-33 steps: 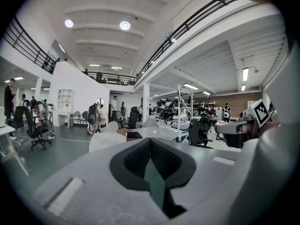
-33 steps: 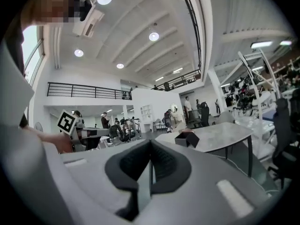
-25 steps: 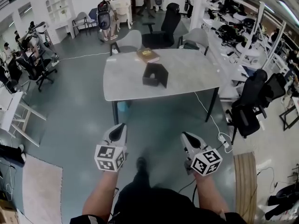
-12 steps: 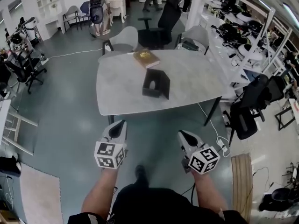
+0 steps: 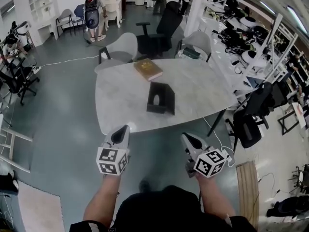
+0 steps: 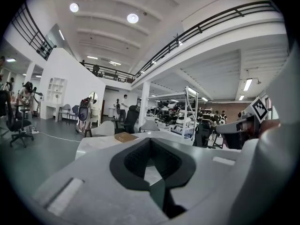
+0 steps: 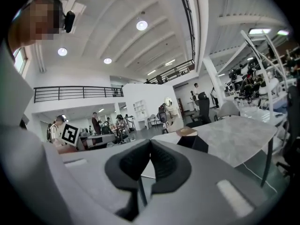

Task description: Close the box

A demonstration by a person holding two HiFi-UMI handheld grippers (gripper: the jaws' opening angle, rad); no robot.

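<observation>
Grey floor (image 5: 58, 105): spreads under the whole room; the person stands on it, facing the table.
Table (image 5: 120, 100): pale stone-look top with rounded corners, ahead of both grippers.
Forearms: both bare, reaching forward side by side from the bottom edge of the head view, which cuts off the elbows.
Left gripper (image 5: 124, 129): held low, pointing at the table, its tip showing against the near edge by the left corner. Jaws pressed together, nothing between them.
Right gripper (image 5: 186, 138): level with the left one and well apart from it, over the floor just short of the near edge. Jaws pressed together tip to tip, empty.
Box (image 5: 161, 98): black, standing about mid-table, a little toward the near edge, touched by neither gripper. How its lid stands is hard to make out.
Brown flat thing (image 5: 148, 69): lies by the far edge, behind the box and apart from it; book or lid, cannot tell.
</observation>
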